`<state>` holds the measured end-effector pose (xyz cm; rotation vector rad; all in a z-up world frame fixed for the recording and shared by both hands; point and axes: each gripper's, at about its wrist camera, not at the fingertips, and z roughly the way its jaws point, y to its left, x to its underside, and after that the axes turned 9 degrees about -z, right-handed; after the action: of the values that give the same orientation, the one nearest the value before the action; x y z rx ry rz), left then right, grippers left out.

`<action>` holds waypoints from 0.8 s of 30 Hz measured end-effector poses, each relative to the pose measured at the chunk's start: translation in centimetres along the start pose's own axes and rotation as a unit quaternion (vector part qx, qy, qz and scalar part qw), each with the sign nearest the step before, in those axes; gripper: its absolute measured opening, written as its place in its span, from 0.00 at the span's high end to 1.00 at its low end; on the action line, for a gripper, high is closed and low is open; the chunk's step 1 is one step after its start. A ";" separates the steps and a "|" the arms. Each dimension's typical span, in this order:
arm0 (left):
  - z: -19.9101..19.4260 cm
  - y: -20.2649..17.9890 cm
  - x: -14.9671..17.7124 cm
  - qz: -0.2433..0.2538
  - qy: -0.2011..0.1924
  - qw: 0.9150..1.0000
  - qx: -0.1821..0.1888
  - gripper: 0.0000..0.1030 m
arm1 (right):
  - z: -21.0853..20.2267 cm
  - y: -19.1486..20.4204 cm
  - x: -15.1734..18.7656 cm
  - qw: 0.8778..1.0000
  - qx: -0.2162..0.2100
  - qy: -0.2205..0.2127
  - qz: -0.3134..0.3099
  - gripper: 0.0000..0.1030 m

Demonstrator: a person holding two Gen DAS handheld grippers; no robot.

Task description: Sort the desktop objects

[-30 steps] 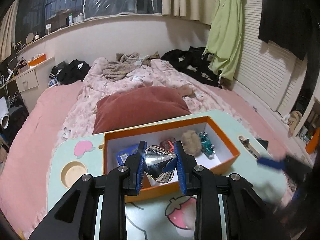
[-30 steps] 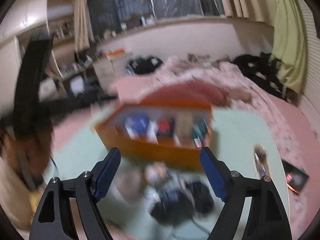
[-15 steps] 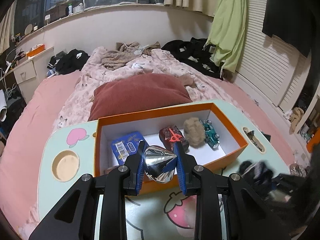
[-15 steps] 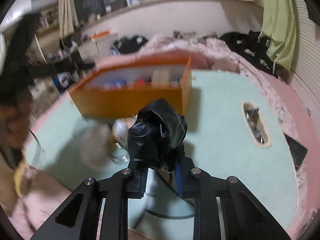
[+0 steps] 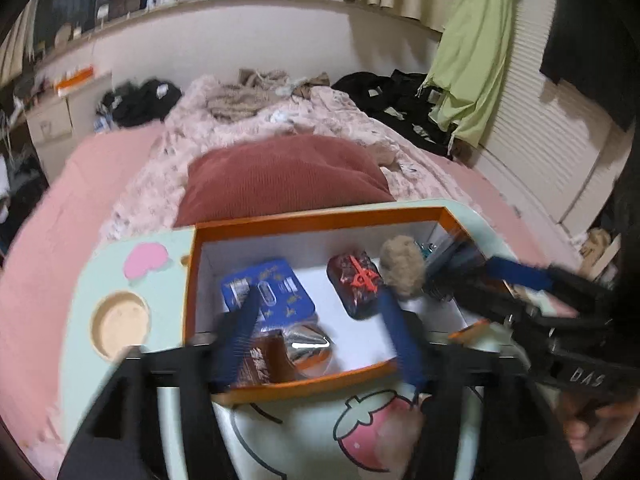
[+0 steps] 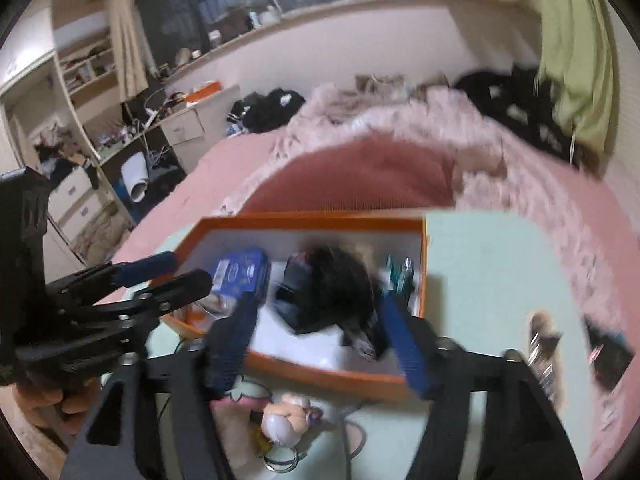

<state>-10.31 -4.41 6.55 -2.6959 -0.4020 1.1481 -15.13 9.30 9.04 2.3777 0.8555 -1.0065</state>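
As both sets of jaws were opened, the silver cone (image 5: pixel 306 346) and black bundle (image 6: pixel 332 290) were released into the orange box (image 5: pixel 320 216), two sorts done.

red pillow (image 5: pixel 286 178) on pink bed (image 5: pixel 52 216) | green cloth (image 5: pixel 476 52) hanging | black clothes (image 5: pixel 140 100) by wall

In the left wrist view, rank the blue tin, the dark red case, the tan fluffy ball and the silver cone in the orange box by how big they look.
1. blue tin
2. dark red case
3. tan fluffy ball, close to the case, so unsure
4. silver cone, though partly hidden
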 end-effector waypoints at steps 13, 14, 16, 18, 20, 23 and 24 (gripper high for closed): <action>-4.6 1.3 6.8 0.011 0.023 1.000 -0.011 0.22 | -5.8 1.6 6.7 0.999 0.009 -0.016 -0.028 0.13; -4.3 0.7 7.8 0.027 0.032 0.999 -0.016 0.22 | -5.3 2.4 7.7 0.999 0.019 0.001 -0.042 0.13; -3.4 -0.9 10.2 0.060 0.055 0.996 -0.031 0.22 | -4.2 3.6 9.5 0.997 0.037 0.030 -0.057 0.12; -2.4 -1.7 11.6 0.074 0.071 0.994 -0.045 0.22 | -3.0 4.1 10.8 0.994 0.061 0.057 -0.069 0.11; -1.6 -1.7 12.4 0.076 0.079 0.992 -0.065 0.19 | -1.8 4.3 11.8 0.989 0.090 0.085 -0.086 0.05; -1.5 -0.7 12.3 0.051 0.086 0.994 -0.054 0.15 | -1.6 3.2 12.3 0.989 0.093 0.084 -0.079 0.00; -1.4 -0.5 12.3 0.047 0.085 0.993 -0.061 0.11 | -1.6 3.1 12.4 0.989 0.093 0.082 -0.080 0.00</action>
<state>-1.14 -0.15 -0.69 -2.9189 -0.3322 0.9354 -5.41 12.65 1.20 2.6116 1.0693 -1.0017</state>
